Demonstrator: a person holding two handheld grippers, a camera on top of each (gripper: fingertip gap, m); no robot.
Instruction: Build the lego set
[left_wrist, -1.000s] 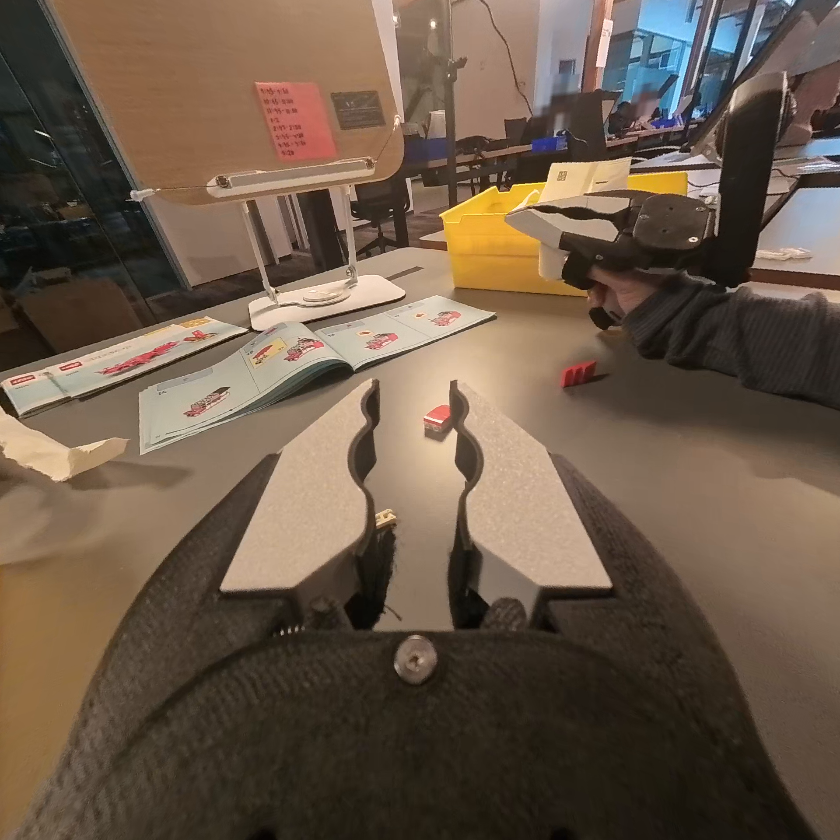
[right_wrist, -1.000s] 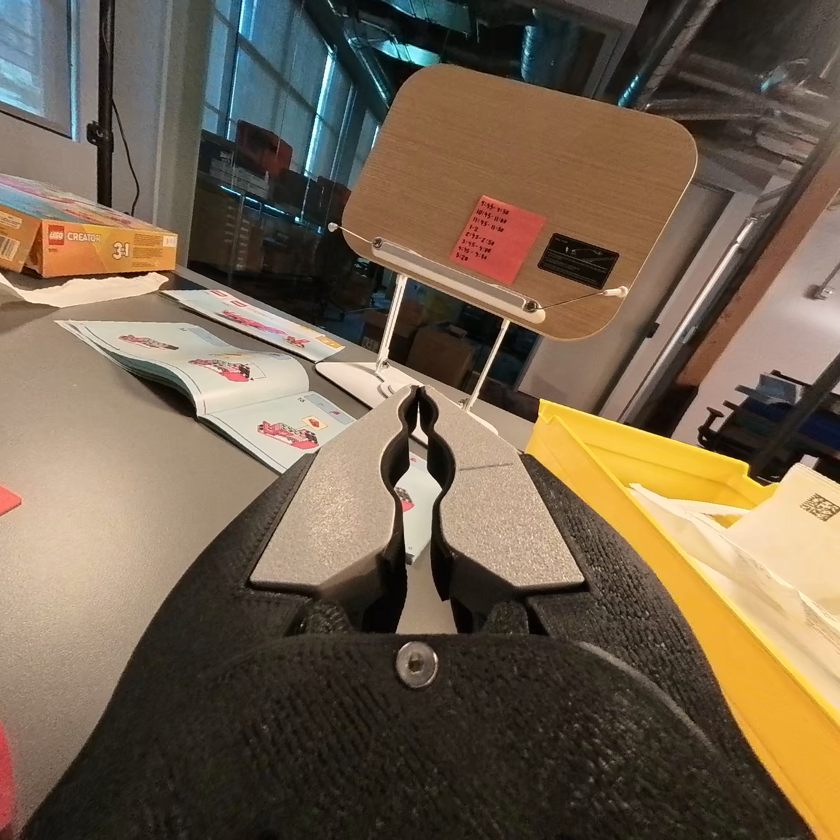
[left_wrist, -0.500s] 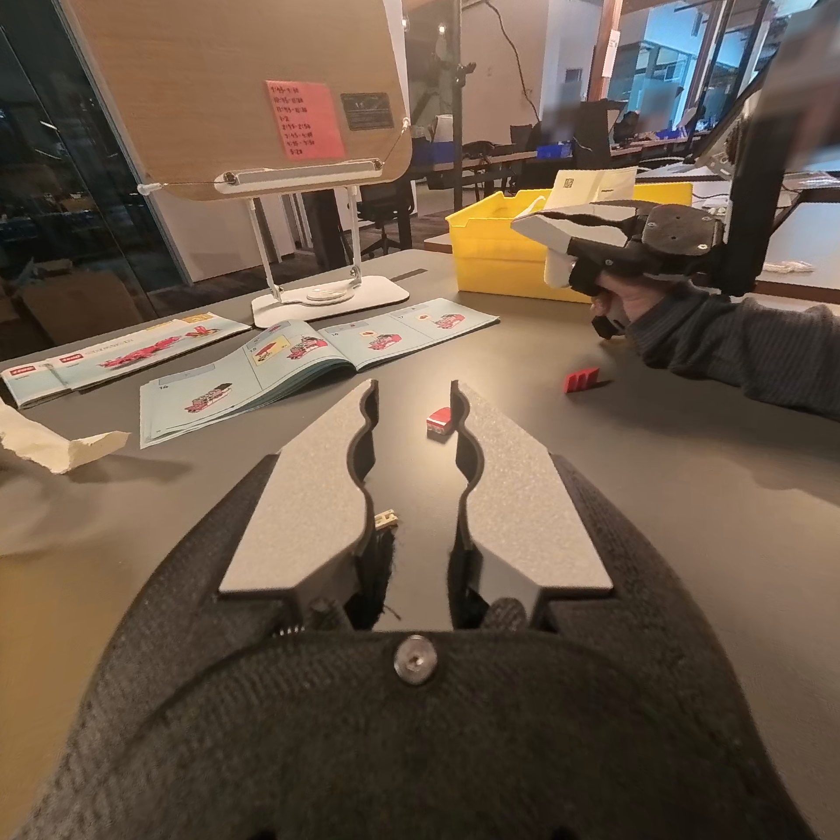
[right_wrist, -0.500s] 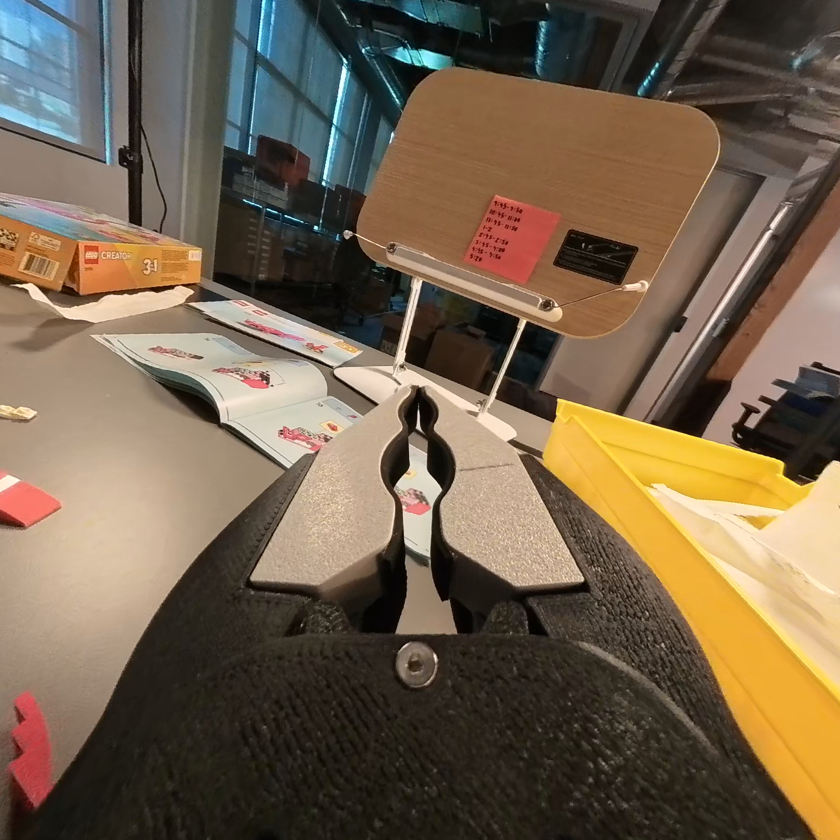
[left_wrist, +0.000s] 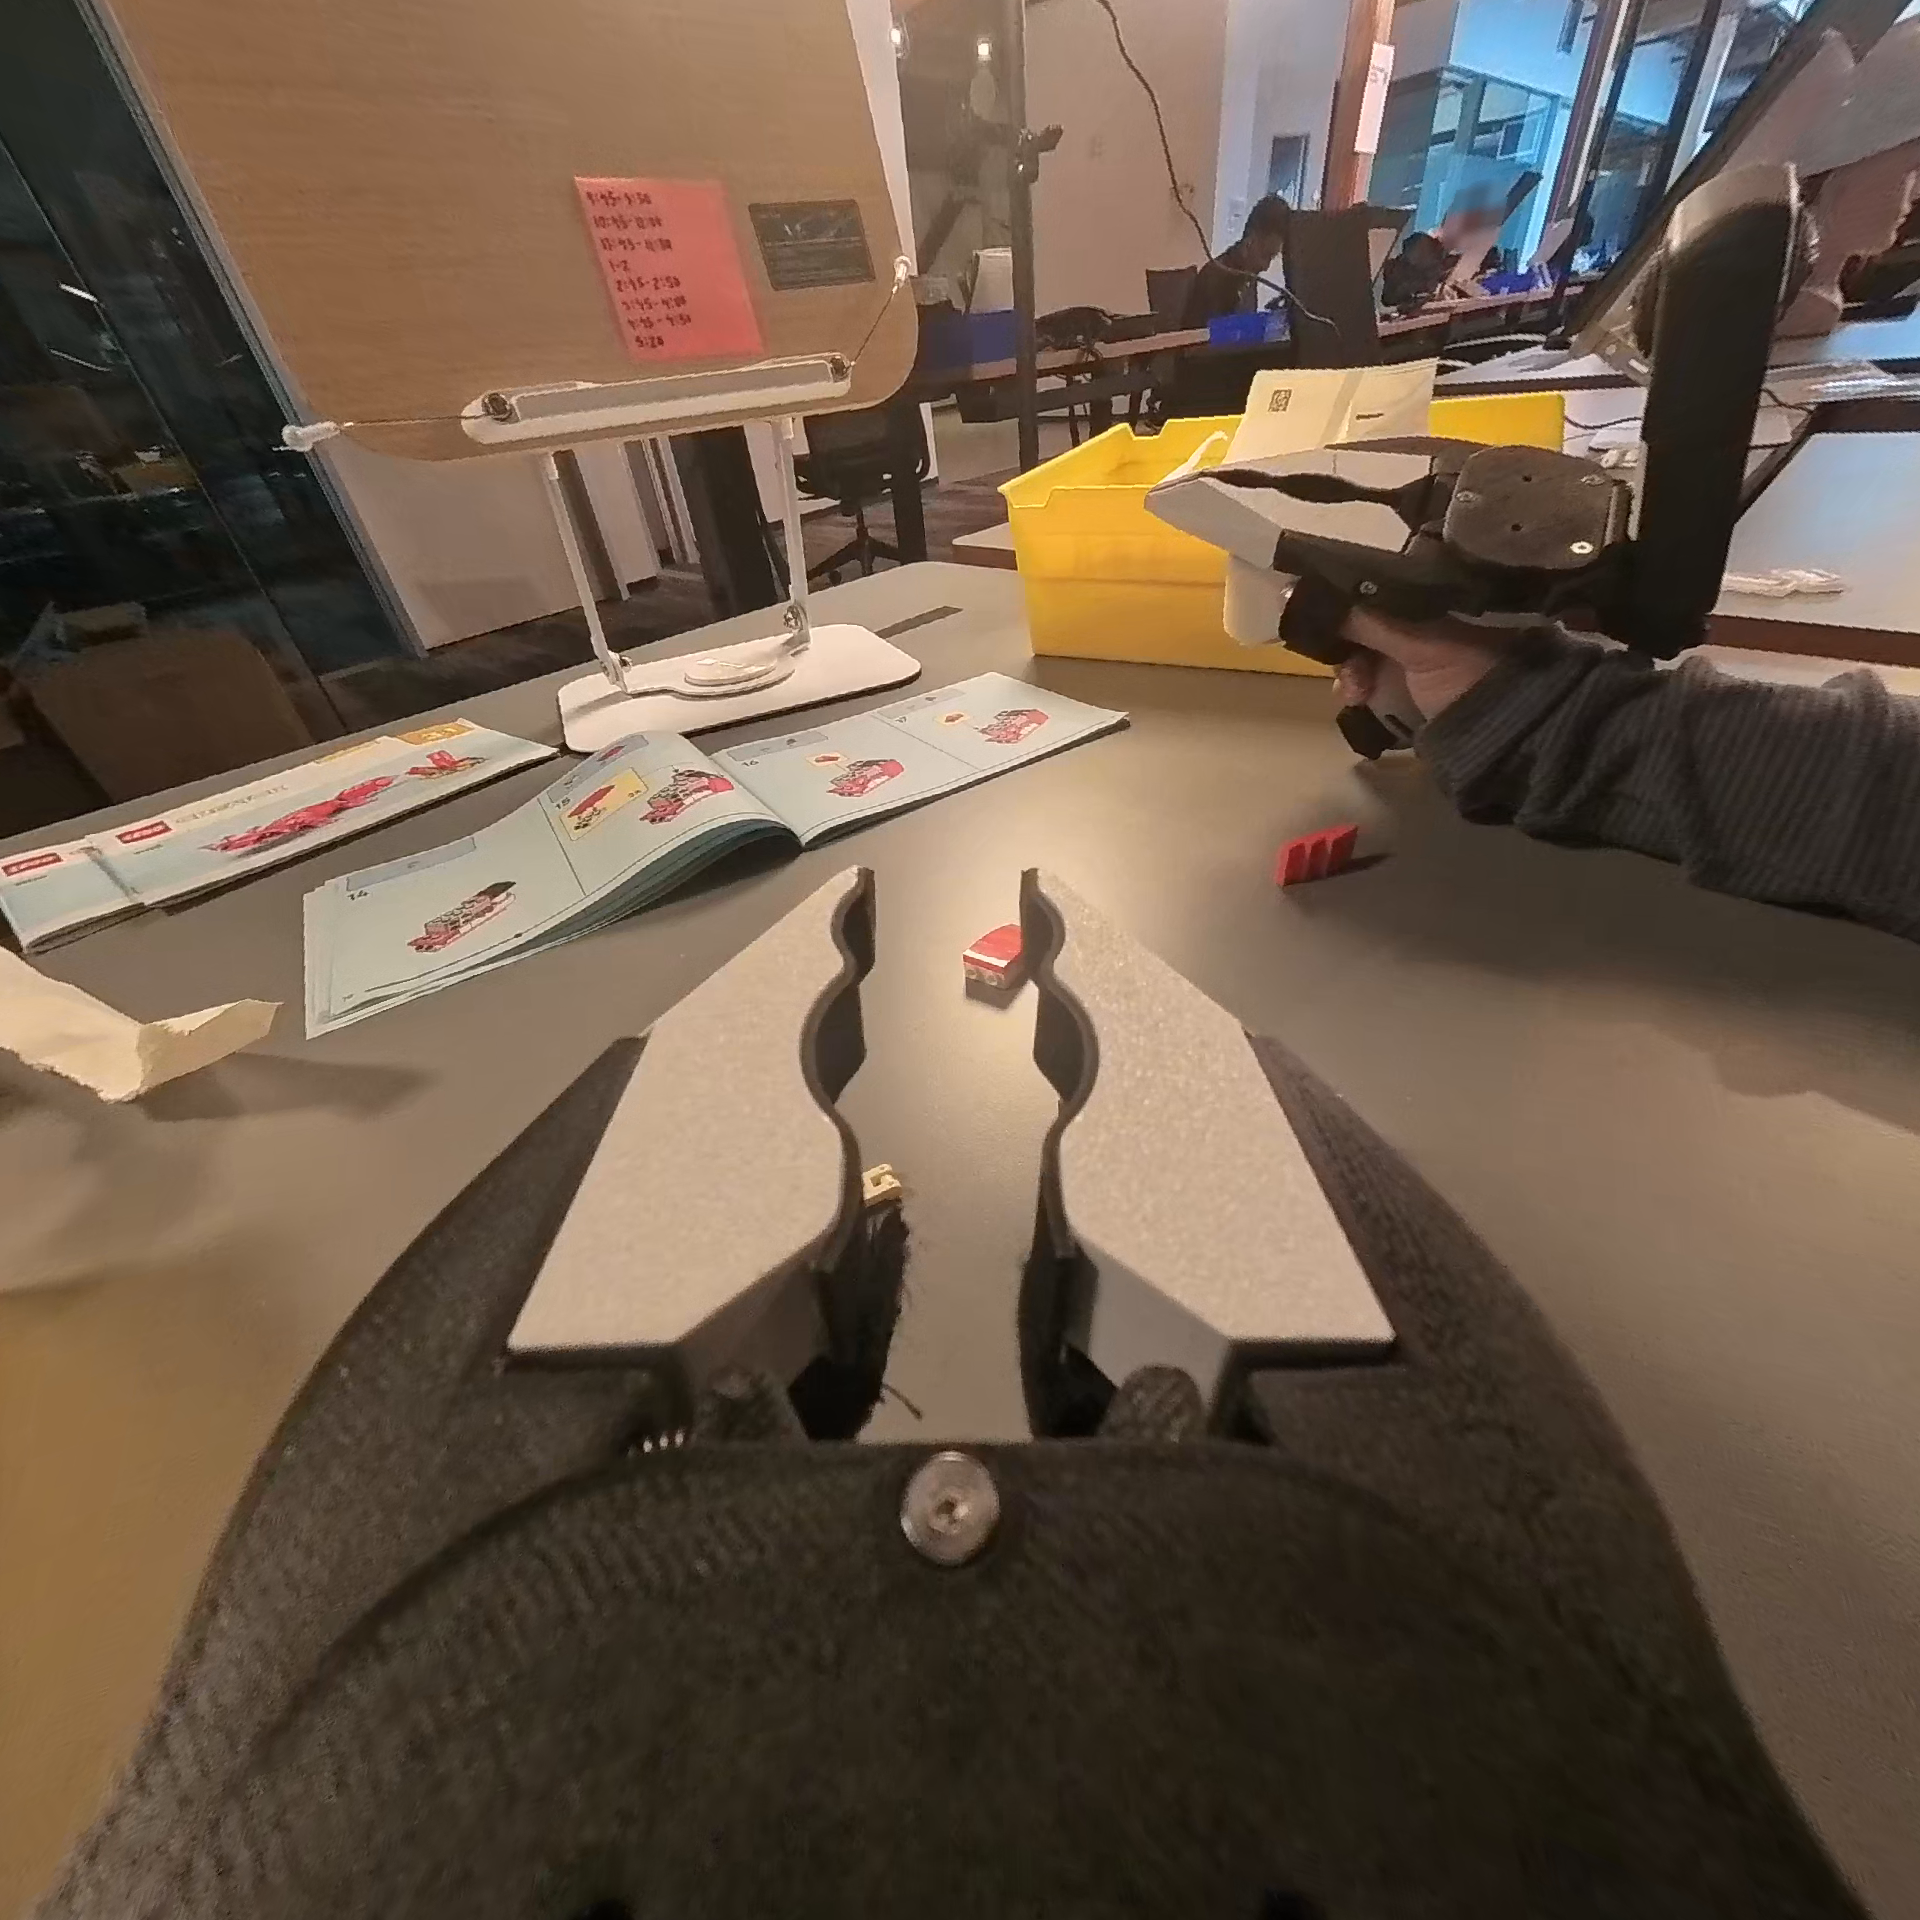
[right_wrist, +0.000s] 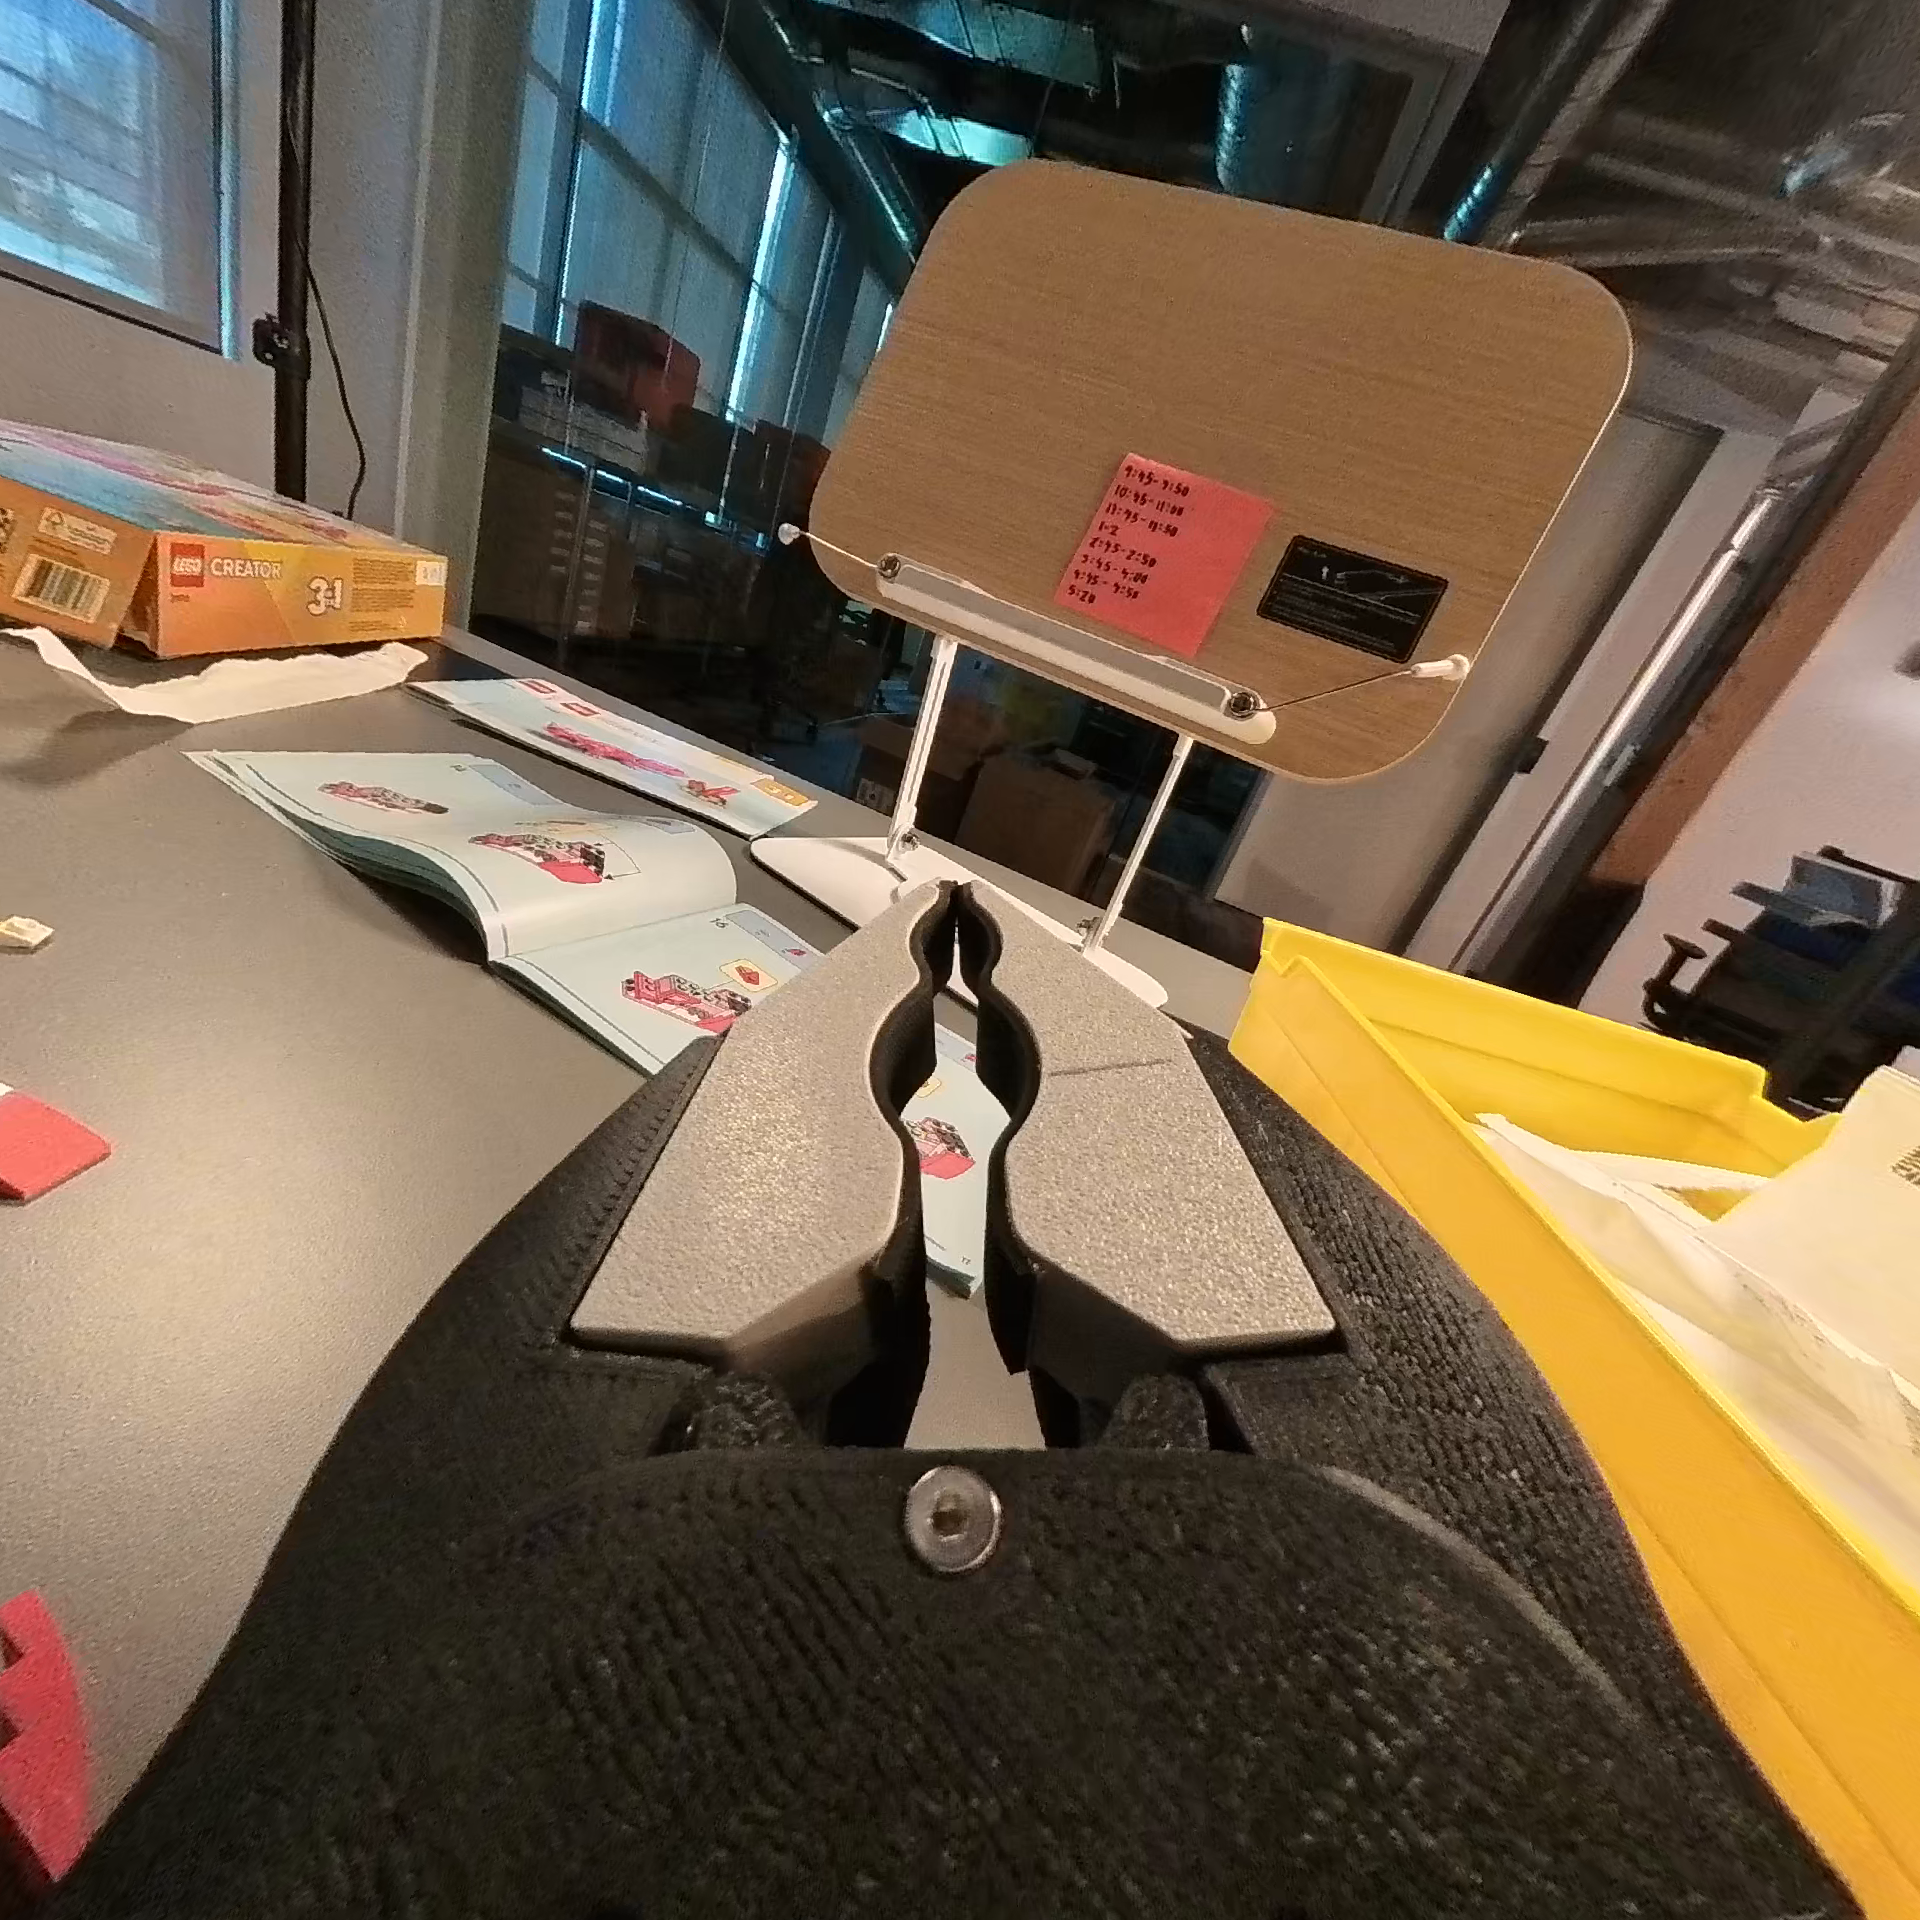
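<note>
Low over the dark grey table (left_wrist: 1455, 1195), the left gripper (left_wrist: 943, 904) points forward, level, fingers parted with bare tabletop between them and nothing in their grasp. A small red brick (left_wrist: 992, 951) lies on the table just past the fingertips, close to the inner edge of the right-hand finger (left_wrist: 1122, 1091); whether it touches that finger cannot be told. A tiny tan piece (left_wrist: 883, 1182) sits by the base of the other finger.

Farther right, the right gripper (left_wrist: 1169, 499) is held above the table by a hand (left_wrist: 1403, 675) in a dark ribbed sleeve (left_wrist: 1662, 790), the forearm reaching in from the right edge and hovering over a ridged red piece (left_wrist: 1317, 854). Its fingertips are closed together on nothing (right_wrist: 954, 891), and they point toward the white foot of a wooden book stand (right_wrist: 1226, 416), with an open instruction booklet (right_wrist: 582, 894) below and a yellow bin (right_wrist: 1455, 1039) just beside on the right.
</note>
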